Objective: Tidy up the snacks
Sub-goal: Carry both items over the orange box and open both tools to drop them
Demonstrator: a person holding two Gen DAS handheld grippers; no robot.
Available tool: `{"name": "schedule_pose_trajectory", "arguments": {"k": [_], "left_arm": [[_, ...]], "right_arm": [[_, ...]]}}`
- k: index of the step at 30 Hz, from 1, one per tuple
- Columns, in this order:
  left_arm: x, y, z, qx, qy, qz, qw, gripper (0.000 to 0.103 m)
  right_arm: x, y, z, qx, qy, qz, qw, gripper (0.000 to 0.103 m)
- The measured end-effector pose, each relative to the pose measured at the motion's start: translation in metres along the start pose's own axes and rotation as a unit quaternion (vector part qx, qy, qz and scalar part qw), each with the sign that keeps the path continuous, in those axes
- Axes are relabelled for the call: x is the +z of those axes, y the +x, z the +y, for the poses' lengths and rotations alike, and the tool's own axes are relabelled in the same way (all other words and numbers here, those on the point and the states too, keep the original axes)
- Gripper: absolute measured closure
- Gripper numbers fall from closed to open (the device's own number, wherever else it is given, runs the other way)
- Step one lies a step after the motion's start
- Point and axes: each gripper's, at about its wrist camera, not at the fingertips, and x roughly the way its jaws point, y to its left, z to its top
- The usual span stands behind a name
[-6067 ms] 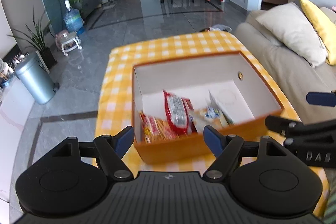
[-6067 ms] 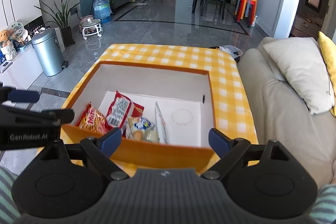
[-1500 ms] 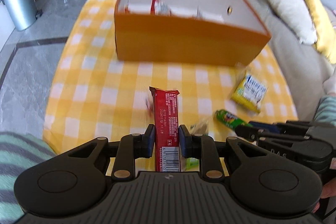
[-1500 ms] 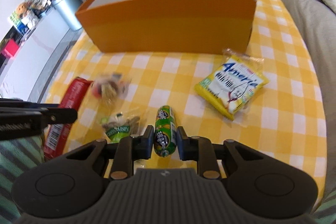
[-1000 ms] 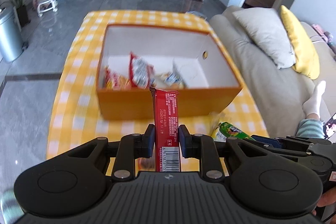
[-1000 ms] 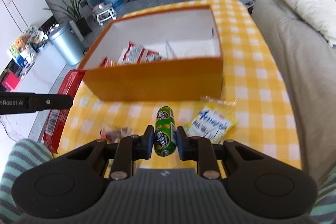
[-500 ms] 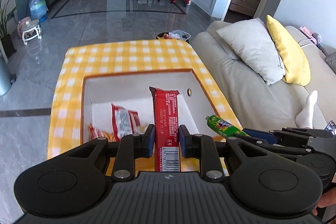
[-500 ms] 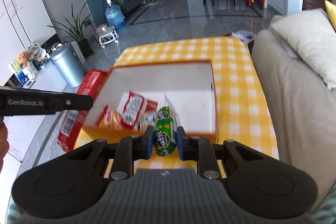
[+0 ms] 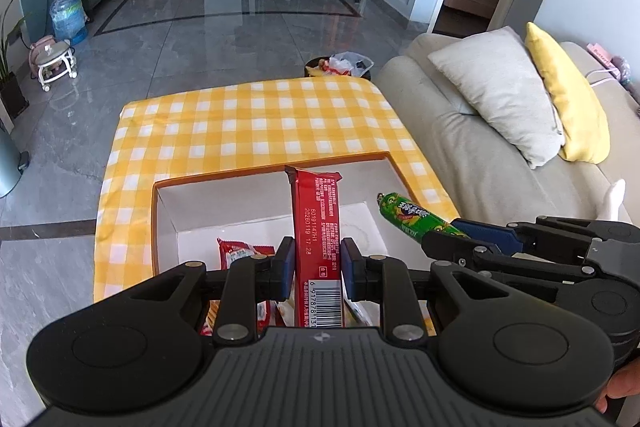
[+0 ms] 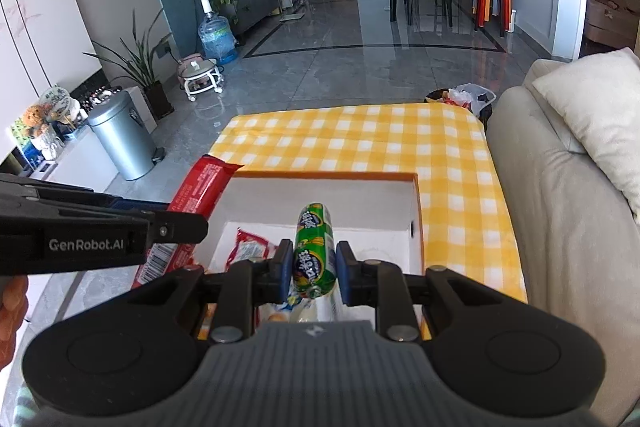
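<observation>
My left gripper (image 9: 316, 261) is shut on a long red snack bar (image 9: 316, 211) that stands up between its pads. My right gripper (image 10: 311, 267) is shut on a green sausage stick (image 10: 314, 247). Both hang over the open orange box (image 9: 276, 172) with white inner walls, which sits on the yellow checked tablecloth (image 9: 256, 123). Inside the box lie a red packet (image 9: 240, 251) and other snacks, mostly hidden behind the grippers. In the left wrist view the right gripper (image 9: 460, 239) with the sausage stick (image 9: 408, 215) comes in from the right. In the right wrist view the left gripper (image 10: 180, 223) holds the red bar (image 10: 196, 195) at the left.
A beige sofa (image 9: 480, 147) with a white pillow (image 9: 500, 87) and a yellow pillow (image 9: 560, 99) runs along the table's right side. A grey bin (image 10: 124, 135) stands on the floor to the left. A small basket with bags (image 9: 340, 65) sits beyond the table's far end.
Both grippers have risen and moved forward with their snacks, from the near table over the box. The loose snacks on the cloth have dropped out of view.
</observation>
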Motion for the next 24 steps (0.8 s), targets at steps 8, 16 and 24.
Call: {"name": "schedule_pose_trajectory", "arguments": {"k": [8, 16, 24], "left_arm": [[0.015, 0.044, 0.012, 0.003, -0.009, 0.035, 0.9994, 0.077], [0.008, 0.094, 0.027, 0.006, -0.025, 0.086, 0.9959, 0.077], [0.001, 0.124, 0.029, 0.008, -0.012, 0.123, 0.9923, 0.077]], "right_arm": [[0.022, 0.052, -0.002, -0.019, -0.027, 0.017, 0.999, 0.084], [0.019, 0.109, -0.001, -0.050, -0.074, 0.059, 0.994, 0.084], [0.003, 0.154, 0.000, -0.070, -0.109, 0.107, 0.986, 0.084]]}}
